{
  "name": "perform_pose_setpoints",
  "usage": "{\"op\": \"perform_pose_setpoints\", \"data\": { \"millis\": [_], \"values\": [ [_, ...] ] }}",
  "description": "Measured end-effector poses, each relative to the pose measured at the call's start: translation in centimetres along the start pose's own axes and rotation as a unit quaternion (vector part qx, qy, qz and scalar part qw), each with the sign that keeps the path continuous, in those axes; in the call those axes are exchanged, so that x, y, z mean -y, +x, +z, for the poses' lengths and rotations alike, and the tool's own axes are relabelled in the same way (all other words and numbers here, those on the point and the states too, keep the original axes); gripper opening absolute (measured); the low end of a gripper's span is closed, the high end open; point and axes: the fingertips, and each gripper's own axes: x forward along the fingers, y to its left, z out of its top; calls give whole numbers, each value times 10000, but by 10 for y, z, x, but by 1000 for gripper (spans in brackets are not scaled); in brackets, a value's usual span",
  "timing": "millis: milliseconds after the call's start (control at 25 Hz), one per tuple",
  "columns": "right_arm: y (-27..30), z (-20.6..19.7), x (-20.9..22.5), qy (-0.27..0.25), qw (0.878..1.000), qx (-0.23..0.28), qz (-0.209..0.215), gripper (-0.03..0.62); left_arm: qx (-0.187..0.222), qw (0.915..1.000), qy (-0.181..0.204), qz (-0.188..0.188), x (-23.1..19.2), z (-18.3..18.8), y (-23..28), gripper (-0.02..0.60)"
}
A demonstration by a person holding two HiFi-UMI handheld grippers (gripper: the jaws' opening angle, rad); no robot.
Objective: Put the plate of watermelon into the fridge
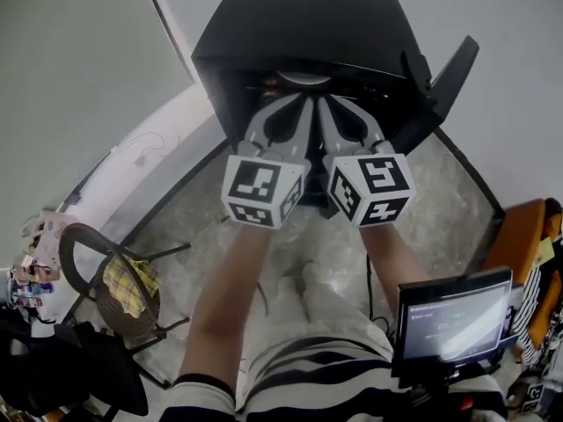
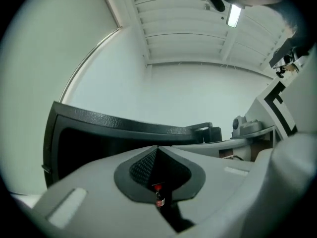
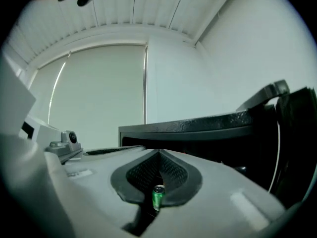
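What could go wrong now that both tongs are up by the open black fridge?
The right tongs sit close to the open fridge door; a sideways swing could bump it. Both tongs are shut and side by side, the left tongs nearly touching the right, so they might knock together. A cable lies on the floor and could catch a foot.

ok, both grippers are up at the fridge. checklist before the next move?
1. Left gripper empty: ok, jaws together, nothing between them.
2. Right gripper empty: ok, jaws together, nothing between them.
3. Fridge door open: ok, it stands open at the right.
4. Plate of watermelon inside: cannot tell; only a pale oval shape shows in the dark opening.
5. Gripper tips clear of the opening: cannot tell; in the head view they sit right at its mouth.
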Motion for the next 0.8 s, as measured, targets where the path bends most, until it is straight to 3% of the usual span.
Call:
{"op": "perform_pose_setpoints", "data": {
  "millis": [320,520,800],
  "values": [
    [-32,32,-19,188,9995,32,266,-2,-4,9998,-176,-84,28,40,-23,-8],
    [-62,57,-32,255,9982,84,534,-2,222,9984,-494,-154,50,71,-45,-8],
    [-83,70,-50,215,9970,151,731,-3,226,9991,-289,-189,58,89,-70,-8]
  ]
}}
